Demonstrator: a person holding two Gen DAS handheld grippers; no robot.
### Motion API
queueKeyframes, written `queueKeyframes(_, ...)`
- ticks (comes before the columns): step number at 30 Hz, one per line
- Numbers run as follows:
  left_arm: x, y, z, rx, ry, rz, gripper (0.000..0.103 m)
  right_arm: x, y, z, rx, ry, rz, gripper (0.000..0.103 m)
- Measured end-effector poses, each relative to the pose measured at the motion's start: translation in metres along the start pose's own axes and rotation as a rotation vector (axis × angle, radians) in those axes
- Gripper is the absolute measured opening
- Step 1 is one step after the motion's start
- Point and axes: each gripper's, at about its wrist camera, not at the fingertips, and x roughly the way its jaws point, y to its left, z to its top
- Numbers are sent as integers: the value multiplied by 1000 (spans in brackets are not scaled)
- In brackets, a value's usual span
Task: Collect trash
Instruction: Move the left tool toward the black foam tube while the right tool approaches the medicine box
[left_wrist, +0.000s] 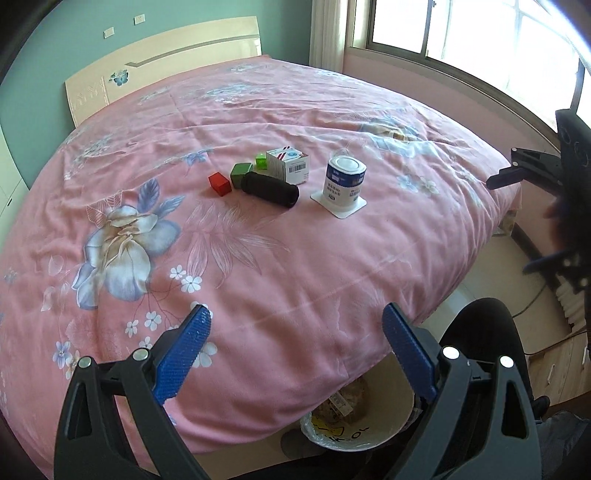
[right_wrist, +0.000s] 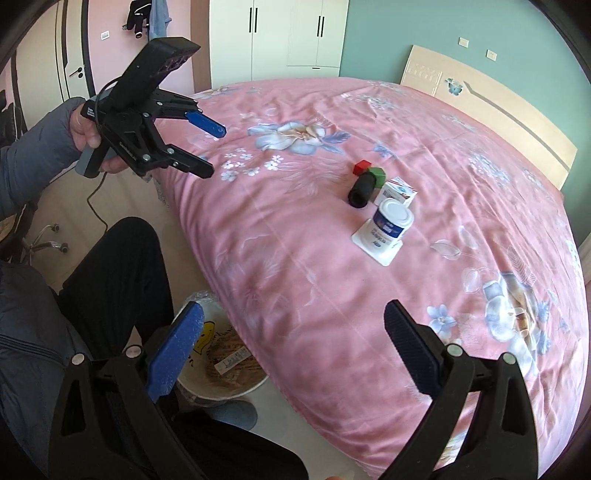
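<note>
On the pink bed lie an upside-down white yogurt cup (left_wrist: 343, 182) (right_wrist: 388, 230), a small white carton (left_wrist: 289, 164) (right_wrist: 400, 192), a black cylinder (left_wrist: 270, 189) (right_wrist: 362, 192), a red block (left_wrist: 219, 184) (right_wrist: 362, 167) and green blocks (left_wrist: 241, 173) (right_wrist: 377, 173). A white trash bin (left_wrist: 356, 421) (right_wrist: 218, 365) with scraps inside stands on the floor beside the bed. My left gripper (left_wrist: 295, 350) (right_wrist: 212, 149) is open and empty above the bed's near edge. My right gripper (right_wrist: 295, 347) is open and empty over the bed edge near the bin; its fingers (left_wrist: 504, 179) show at the far right.
The flowered bedspread (left_wrist: 258, 258) covers the whole bed, with a headboard (left_wrist: 162, 62) behind. My legs (right_wrist: 122, 266) are beside the bin. A window (left_wrist: 480, 37) is on the right, wardrobes (right_wrist: 280, 37) on the far wall. A cable (right_wrist: 98, 210) trails on the floor.
</note>
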Motion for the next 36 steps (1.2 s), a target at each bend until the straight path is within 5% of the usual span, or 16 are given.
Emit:
queueKeyframes(14,31,0,43,49,24,36,95,4,-41,8,12,15,-17,96)
queueKeyframes(36,109,14,93,66,113,-23,95,49,-109,36,-16,76,32,96)
